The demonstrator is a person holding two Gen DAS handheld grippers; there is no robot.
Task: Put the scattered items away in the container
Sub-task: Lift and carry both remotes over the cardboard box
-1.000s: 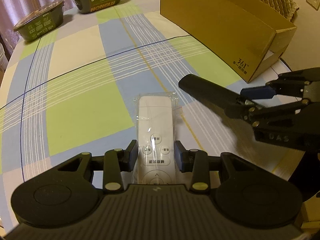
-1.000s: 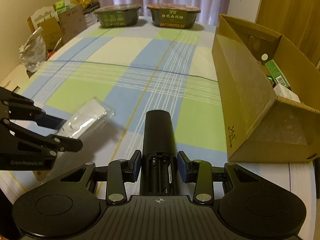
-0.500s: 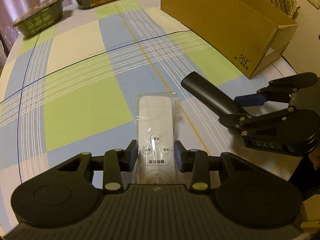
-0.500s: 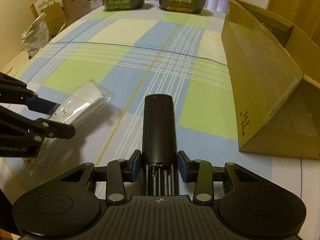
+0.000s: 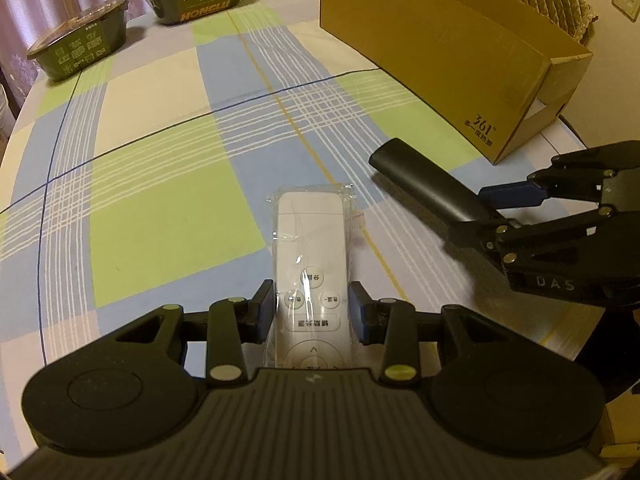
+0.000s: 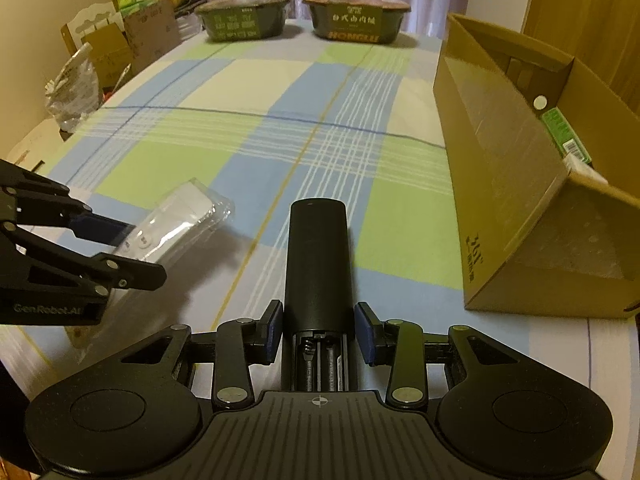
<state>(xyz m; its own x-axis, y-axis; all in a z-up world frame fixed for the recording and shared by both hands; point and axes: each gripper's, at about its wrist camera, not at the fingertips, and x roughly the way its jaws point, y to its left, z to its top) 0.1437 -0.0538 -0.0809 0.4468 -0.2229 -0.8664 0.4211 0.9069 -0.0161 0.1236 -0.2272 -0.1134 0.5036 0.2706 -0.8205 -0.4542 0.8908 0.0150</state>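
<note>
White remote (image 5: 310,256) apparently between left gripper (image 5: 312,312) pads

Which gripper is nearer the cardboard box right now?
Right. The right gripper, holding the black remote, sits beside the cardboard box; the left gripper is farther out.

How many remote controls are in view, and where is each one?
2. The white remote control in plastic wrap sits in the left hand-held gripper; the black remote control sits in the right hand-held gripper.
</note>
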